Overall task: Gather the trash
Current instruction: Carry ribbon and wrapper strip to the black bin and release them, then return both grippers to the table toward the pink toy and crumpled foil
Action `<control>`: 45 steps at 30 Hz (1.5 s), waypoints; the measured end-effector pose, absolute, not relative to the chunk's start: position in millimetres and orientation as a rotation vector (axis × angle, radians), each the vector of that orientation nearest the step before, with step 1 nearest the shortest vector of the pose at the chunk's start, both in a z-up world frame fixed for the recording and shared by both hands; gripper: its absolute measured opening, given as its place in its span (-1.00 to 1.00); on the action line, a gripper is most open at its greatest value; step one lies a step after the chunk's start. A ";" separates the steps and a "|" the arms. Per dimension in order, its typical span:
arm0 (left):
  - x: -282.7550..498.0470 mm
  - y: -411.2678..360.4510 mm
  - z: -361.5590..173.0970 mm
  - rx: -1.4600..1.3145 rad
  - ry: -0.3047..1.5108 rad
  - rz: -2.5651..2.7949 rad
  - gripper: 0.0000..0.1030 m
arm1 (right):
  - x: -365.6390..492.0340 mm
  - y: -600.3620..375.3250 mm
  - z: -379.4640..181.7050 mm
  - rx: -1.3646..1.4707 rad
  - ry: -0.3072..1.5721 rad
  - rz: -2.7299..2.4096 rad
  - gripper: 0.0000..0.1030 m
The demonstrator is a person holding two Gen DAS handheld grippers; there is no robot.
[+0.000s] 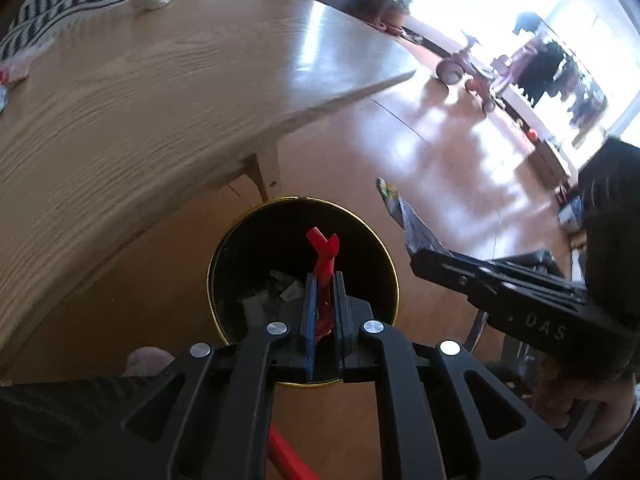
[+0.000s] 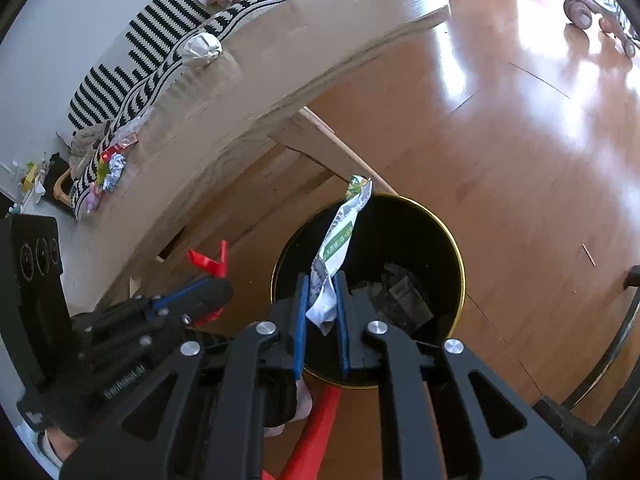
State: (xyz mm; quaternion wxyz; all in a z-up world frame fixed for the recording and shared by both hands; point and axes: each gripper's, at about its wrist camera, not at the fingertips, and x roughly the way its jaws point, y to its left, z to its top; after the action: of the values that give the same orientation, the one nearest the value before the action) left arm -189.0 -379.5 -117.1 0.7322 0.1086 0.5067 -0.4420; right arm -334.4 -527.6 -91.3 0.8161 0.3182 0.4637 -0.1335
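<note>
Left wrist: red wrapper point(image 1: 324, 256) clamped in left tongs point(image 1: 325, 280) (above bin point(image 1: 224, 240)).

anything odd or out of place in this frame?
Nothing damaged or spilled. Loose trash is still on the wooden table: a crumpled white wad by the striped cushion and small wrappers near its edge. The left gripper and right gripper each hold a wrapper above the black bin.

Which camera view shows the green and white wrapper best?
The right wrist view: the green and white wrapper fills the middle of the frame, pinched in the right gripper above the black bin, with its print visible. The left wrist view shows only its far end, edge-on and blurred, at the picture's right.
</note>
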 end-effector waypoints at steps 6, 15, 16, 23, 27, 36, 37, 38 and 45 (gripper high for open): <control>-188.7 -379.9 -116.6 0.235 1.121 -0.972 -0.88 | -326.6 -531.6 -95.4 0.686 0.998 -0.294 -0.74; -185.6 -385.1 -124.4 0.228 1.188 -0.994 -0.75 | -325.2 -538.8 -97.5 0.725 0.988 -0.307 -0.71; -186.3 -387.1 -128.3 0.244 1.215 -0.985 -0.19 | -326.3 -542.8 -97.2 0.745 0.982 -0.313 -0.29; -189.2 -385.6 -123.4 0.223 1.186 -0.959 0.88 | -340.8 -569.4 -80.8 0.777 0.897 -0.454 0.89; -179.3 -362.0 -72.6 0.148 0.996 -0.947 0.88 | -336.8 -565.8 -70.4 0.665 0.886 -0.520 0.89; -59.3 -206.8 -8.0 -0.062 0.831 -0.488 0.88 | -262.5 -522.3 -55.9 0.508 0.857 -0.417 0.89; -46.9 -189.5 -5.9 -0.045 0.822 -0.425 0.88 | -254.9 -516.6 -53.4 0.492 0.854 -0.400 0.89; -32.5 -169.1 -6.1 -0.030 0.815 -0.357 0.88 | -240.3 -505.6 -49.3 0.458 0.851 -0.373 0.88; 38.0 -89.5 -21.2 0.015 0.883 -0.178 0.88 | -133.3 -433.4 -29.5 0.352 0.833 -0.188 0.88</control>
State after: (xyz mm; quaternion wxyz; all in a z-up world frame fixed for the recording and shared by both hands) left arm 38.0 -89.5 -21.2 0.9003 0.0072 0.4268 -0.0858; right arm -133.3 -433.4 -29.5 0.8953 0.1697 0.4019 -0.0905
